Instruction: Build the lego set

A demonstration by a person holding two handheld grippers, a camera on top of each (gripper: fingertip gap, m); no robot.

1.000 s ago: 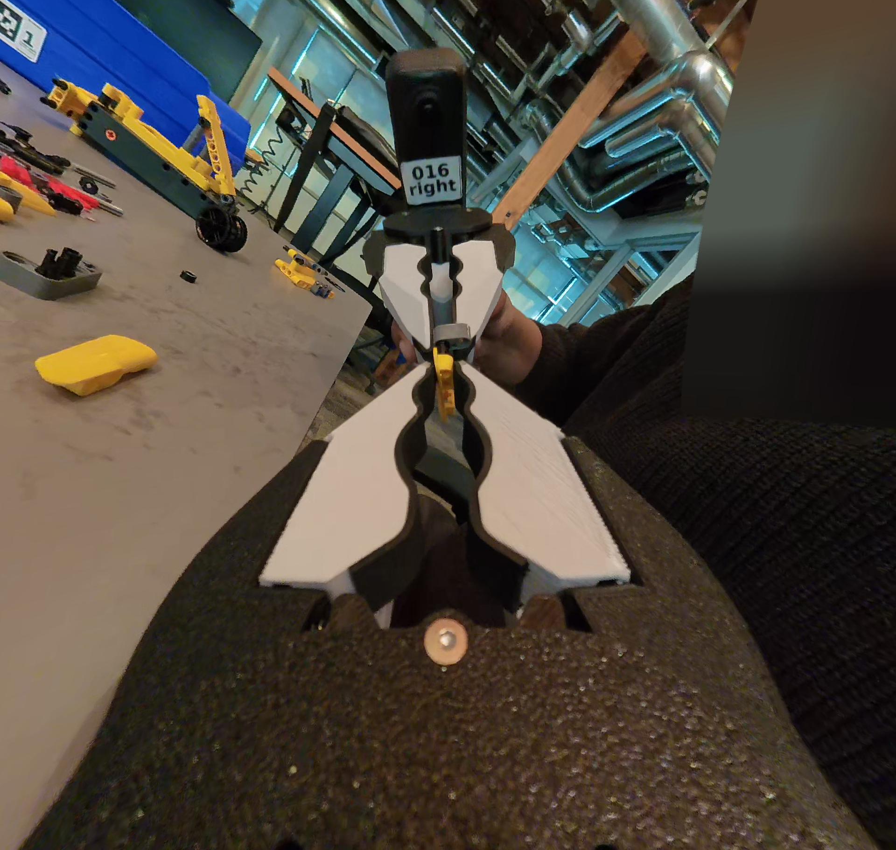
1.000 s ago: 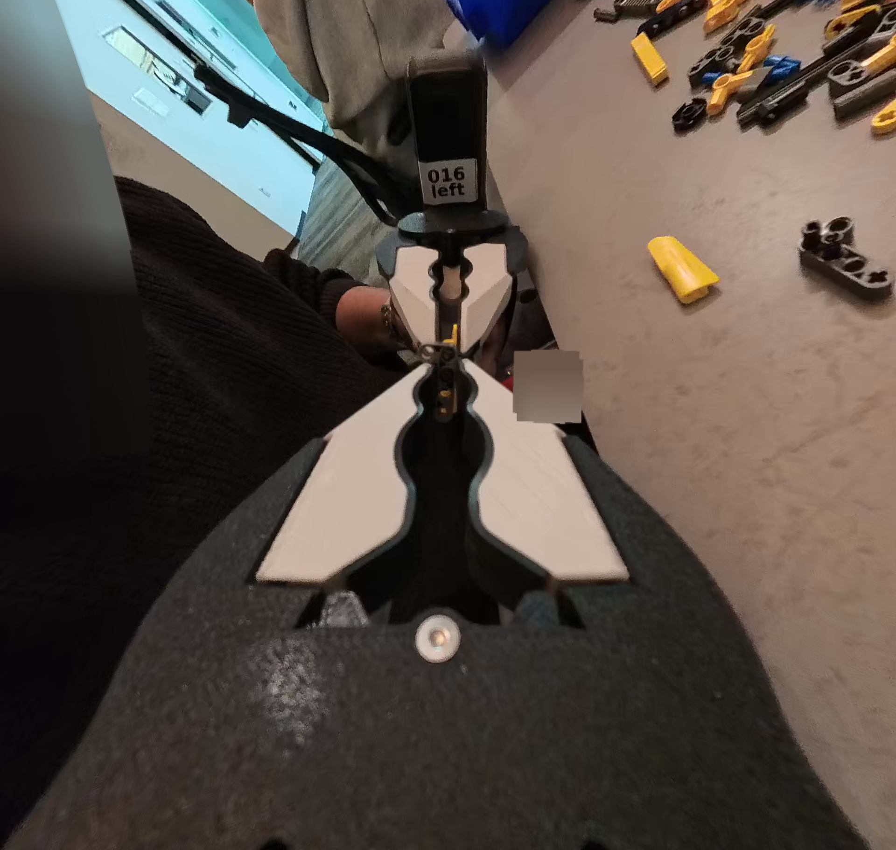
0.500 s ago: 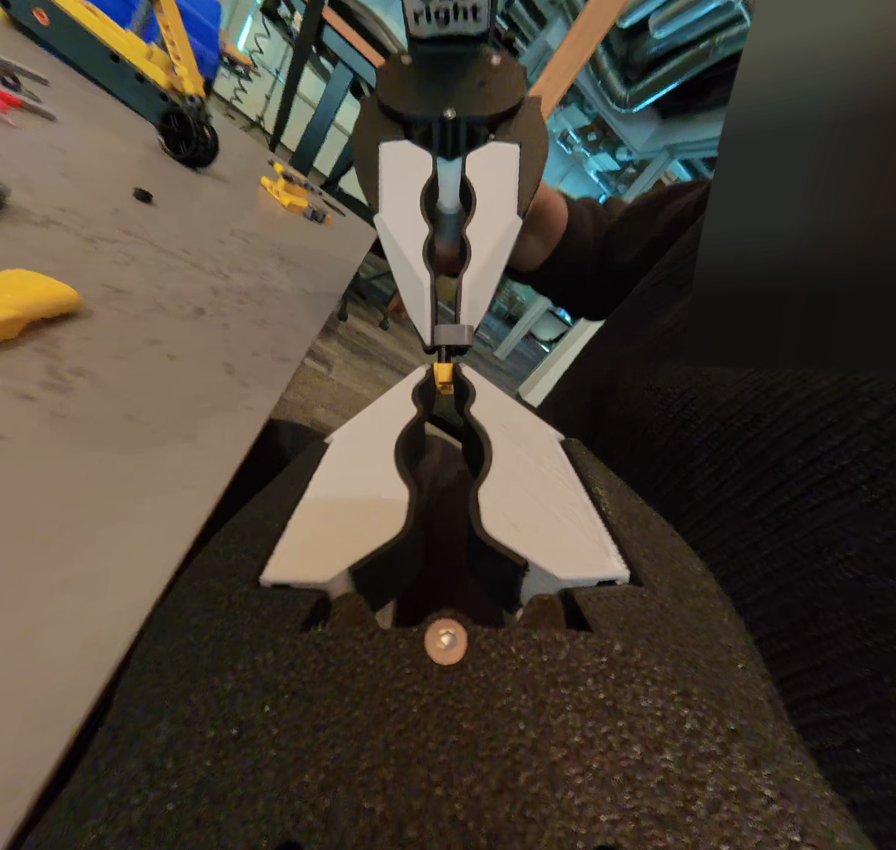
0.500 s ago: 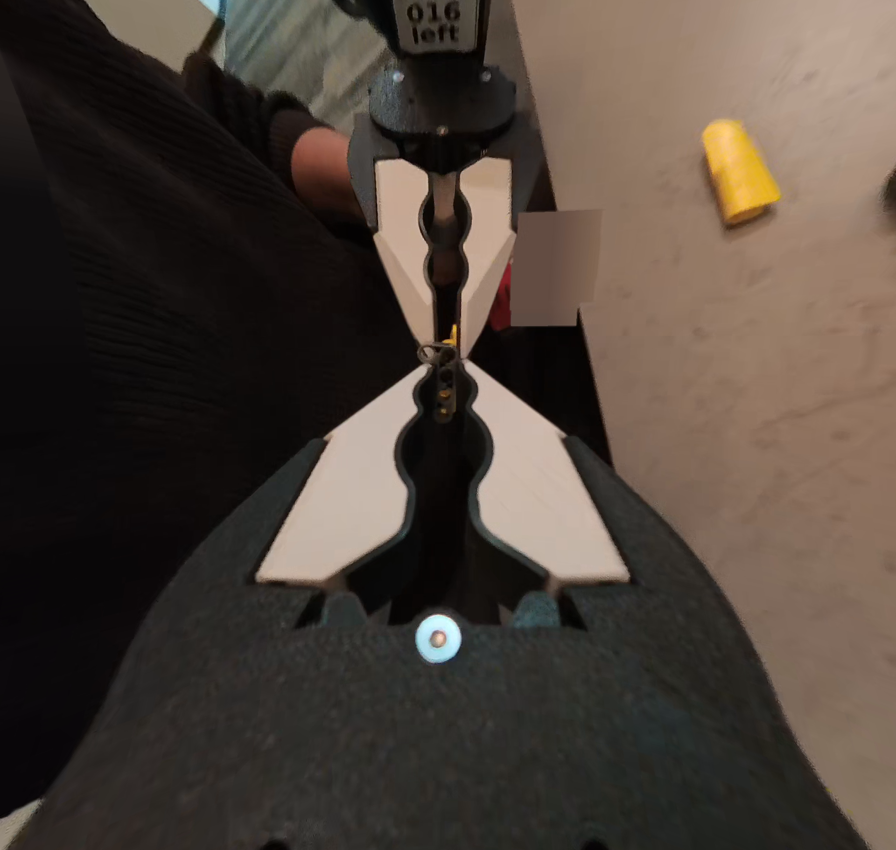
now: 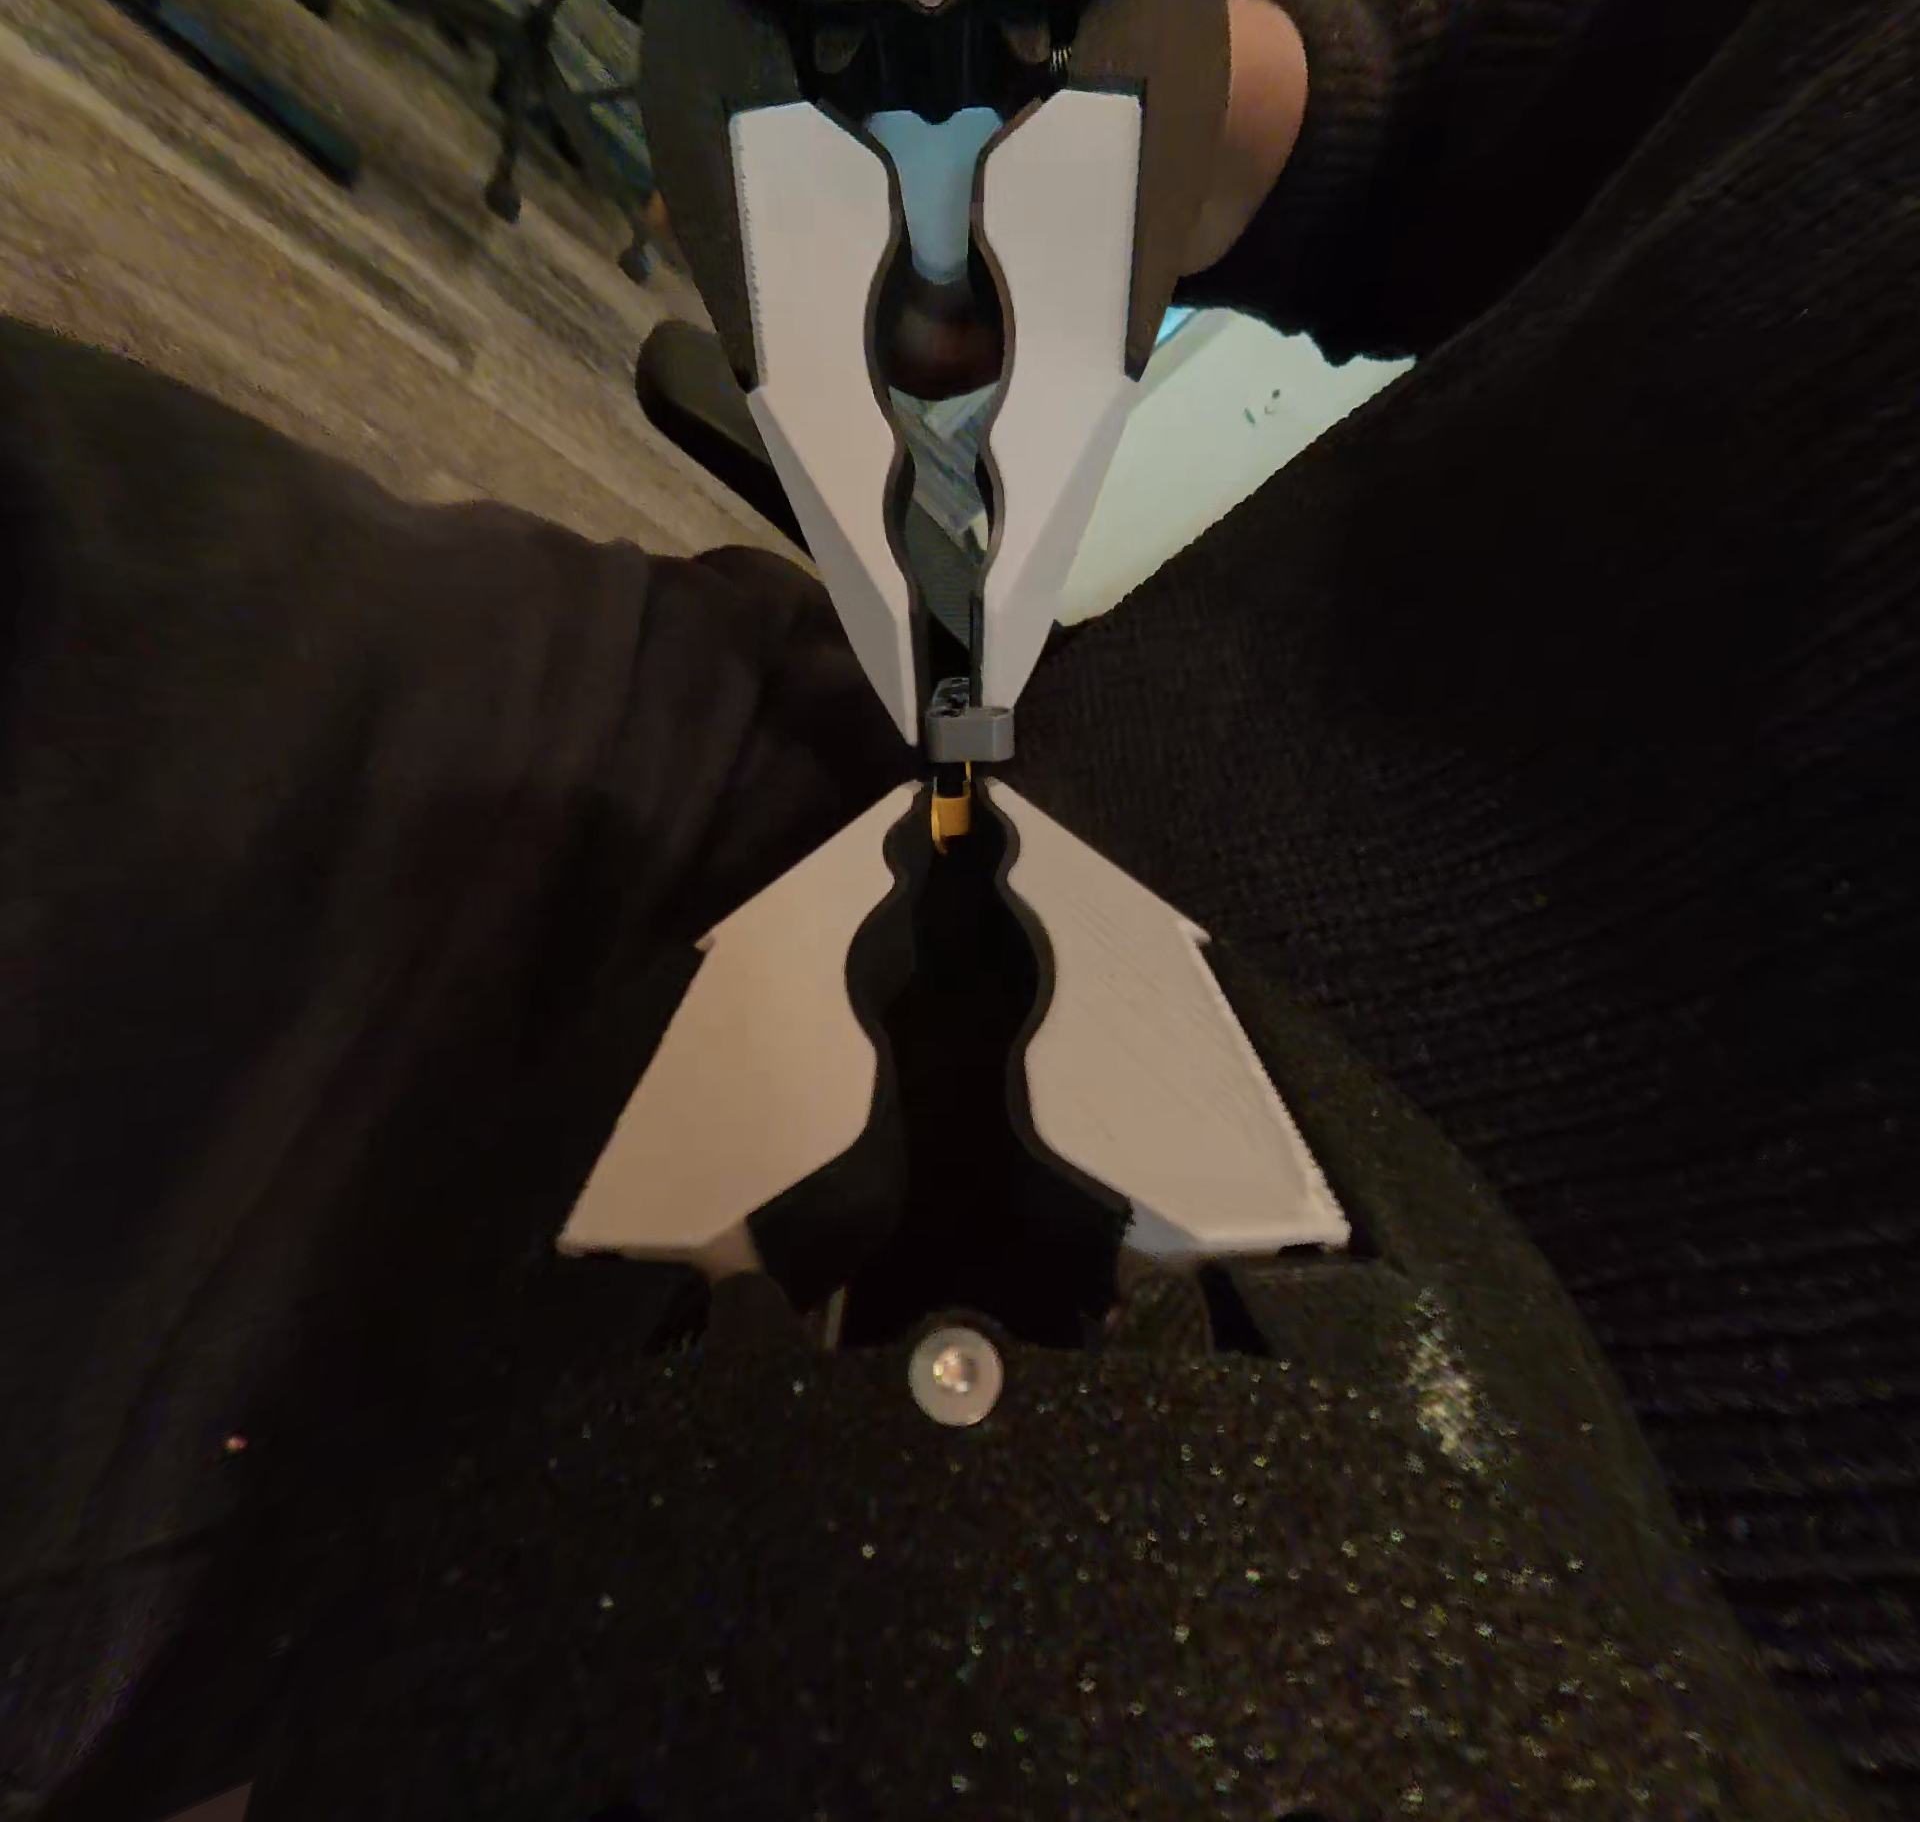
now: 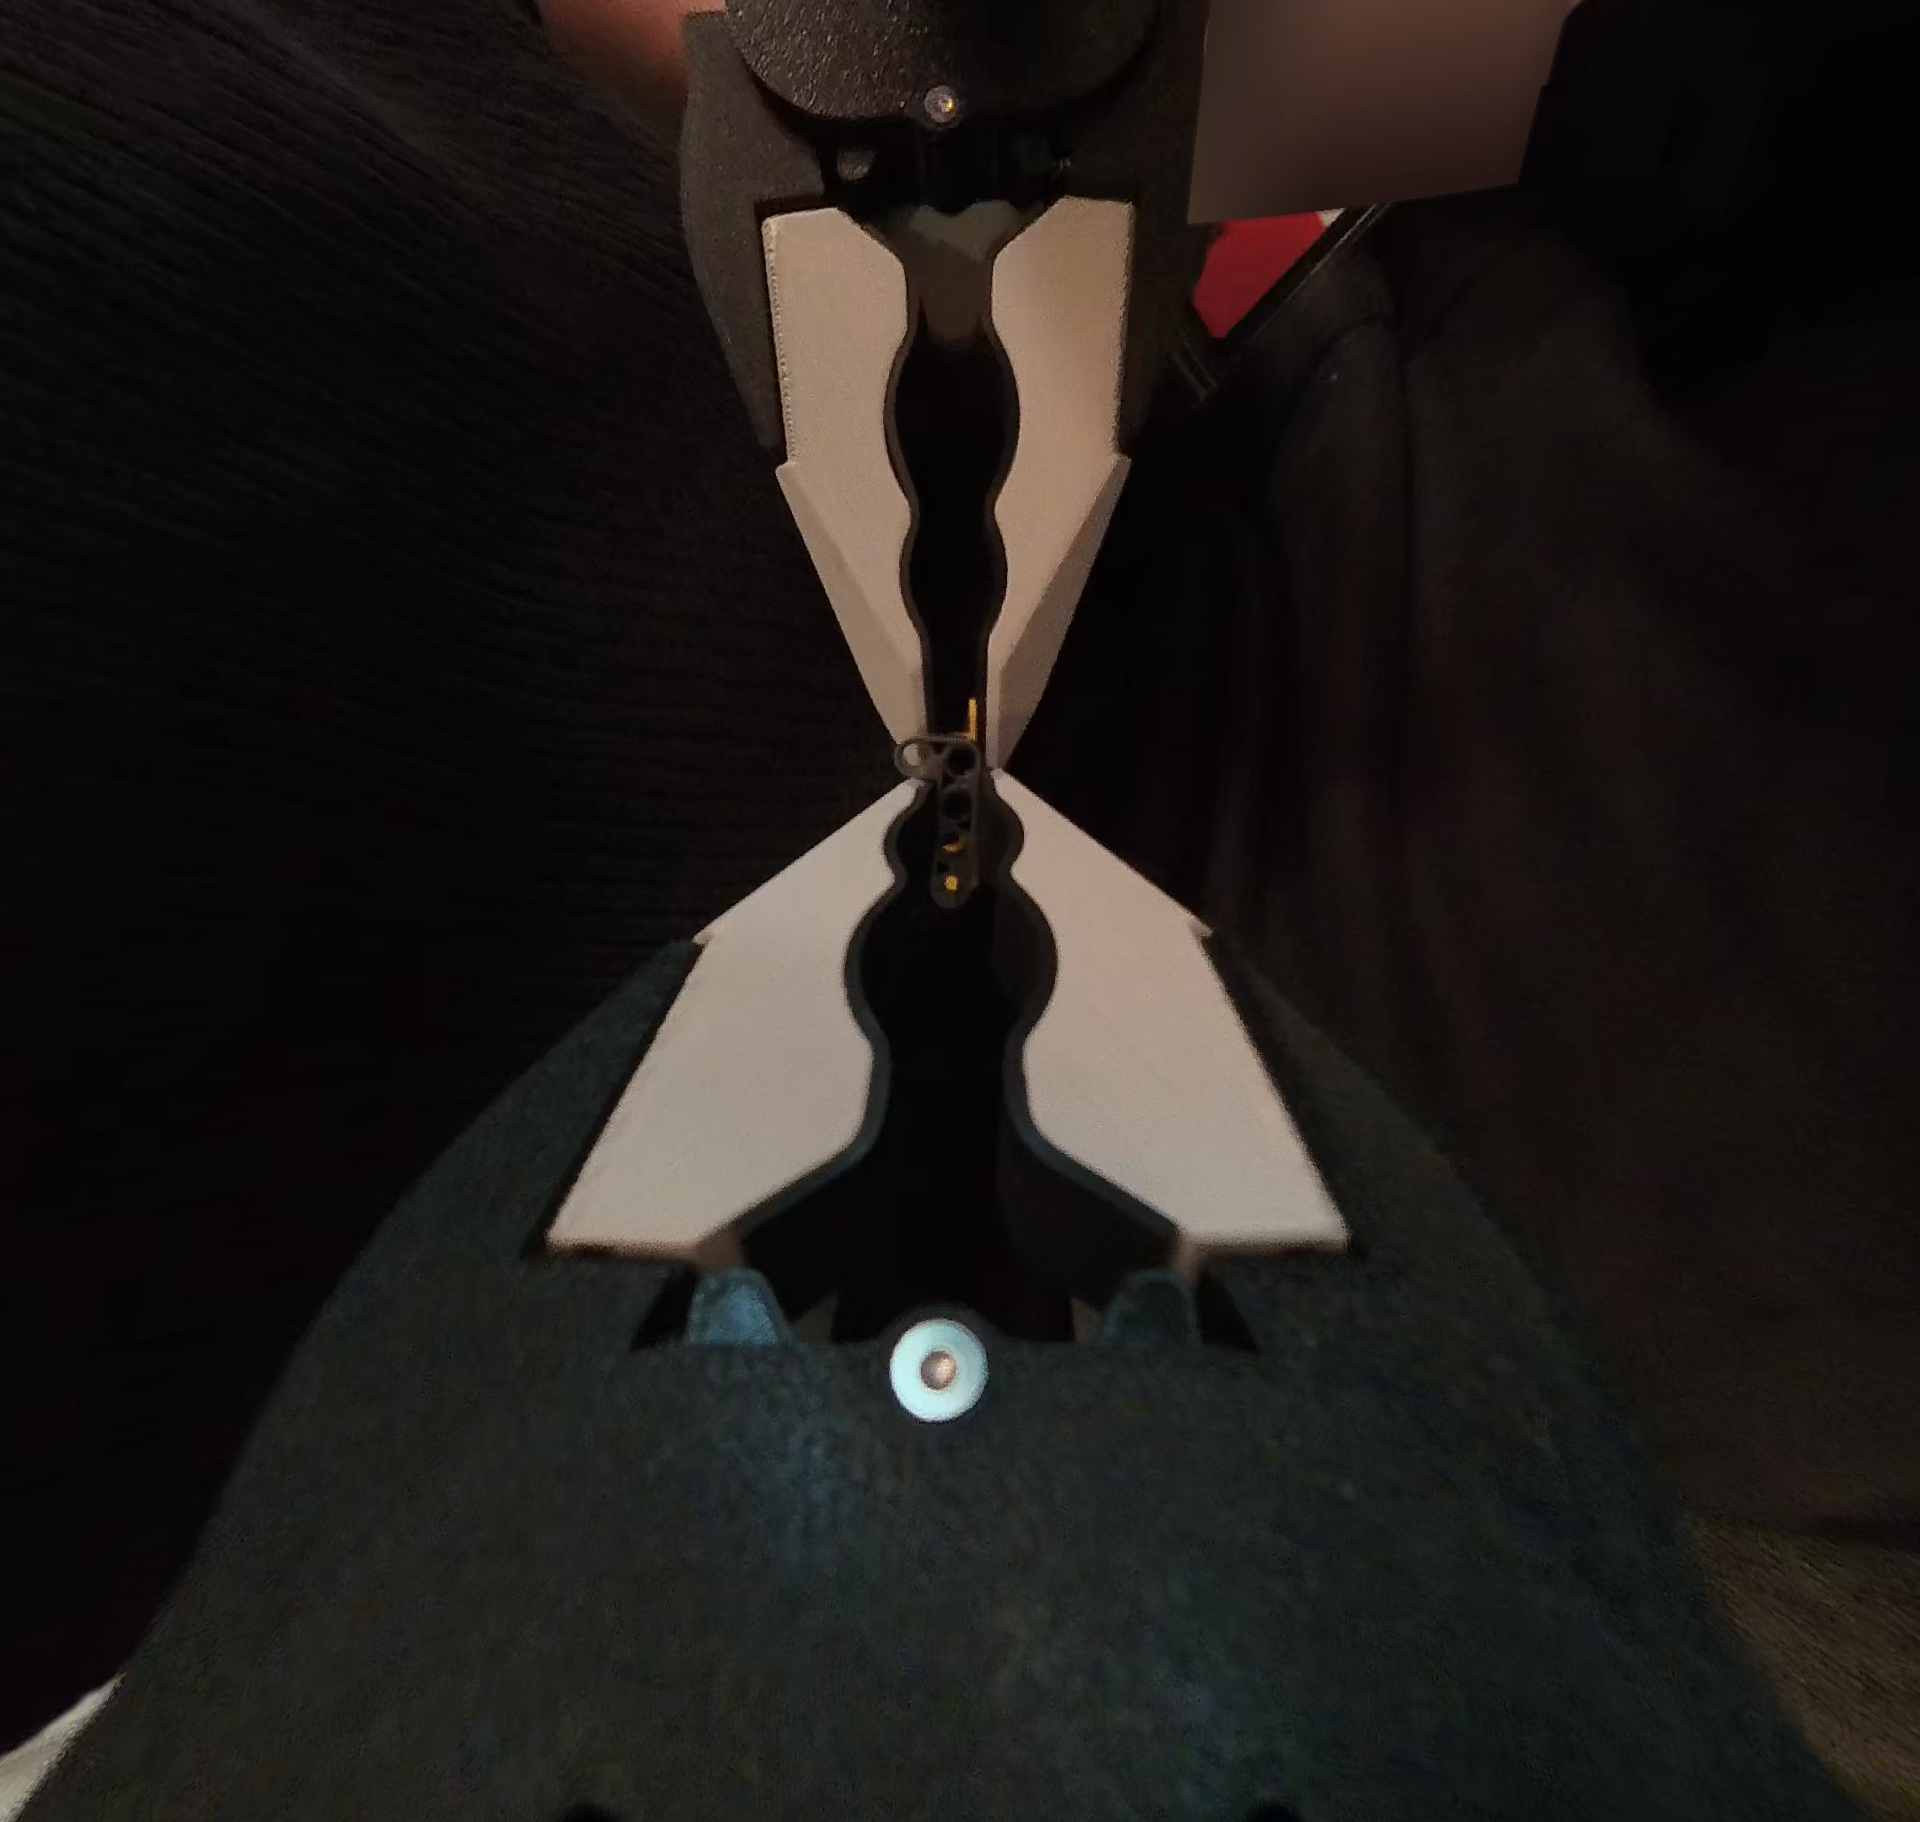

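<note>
My left gripper (image 5: 954, 798) is shut on a small yellow piece (image 5: 948, 818). My right gripper (image 6: 954, 785) is shut on a dark grey beam with holes (image 6: 956, 816). The two grippers point at each other, tip to tip, in front of a person's dark knitted sweater (image 5: 1558, 837). In the left wrist view the right gripper (image 5: 961, 707) comes down from the top, and the grey beam's end (image 5: 969, 735) touches the yellow piece. In the right wrist view the left gripper (image 6: 961, 718) comes down from the top with a sliver of yellow (image 6: 972, 716) between its tips.
Dark knitted sleeves (image 6: 312, 525) fill both sides of both views. Grey carpet floor (image 5: 260, 214) with black chair legs (image 5: 509, 110) shows at the upper left of the left wrist view. A hand (image 5: 1257, 110) grips the right gripper. Something red (image 6: 1236, 276) lies behind the left gripper. Both grippers' tips are close together, under 4 cm apart.
Both grippers have closed in on each other until the grey beam meets the yellow piece. They have swung away from the table, which has left both views.
</note>
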